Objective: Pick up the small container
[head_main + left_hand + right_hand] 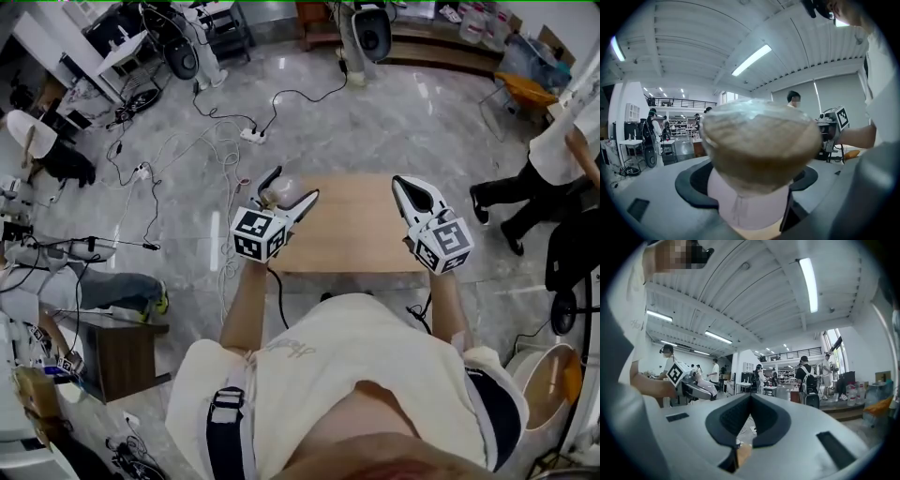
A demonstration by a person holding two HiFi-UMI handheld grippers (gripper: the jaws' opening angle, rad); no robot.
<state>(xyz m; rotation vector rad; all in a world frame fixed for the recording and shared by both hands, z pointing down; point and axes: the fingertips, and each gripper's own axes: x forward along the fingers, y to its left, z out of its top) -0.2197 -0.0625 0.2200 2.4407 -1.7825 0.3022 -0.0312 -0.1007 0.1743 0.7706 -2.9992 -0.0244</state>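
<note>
The person stands at a small wooden desk (356,234) with a gripper in each hand, both raised in front of the chest. The left gripper (289,187) has the small container (274,195) between its fingers, above the desk's far left corner. It looks to be up off the wood, though from the head view I can't be sure.

In the left gripper view the container (759,150) fills the middle. It has a clear lid on top, tan contents beneath and a pale pinkish base, and the dark fingers (691,185) are set fairly wide and closed against its sides. The right gripper (832,126) shows past it, off to the side.

The right gripper (403,185) is over the desk's right side, well apart from the container. In its own view the fingers (771,418) are drawn together, with the tips meeting and nothing between them. The left gripper (693,383) shows to one side there.

Cables (216,131) trail across the grey floor beyond the desk, and another person (553,159) in a white top stands off to the right.
</note>
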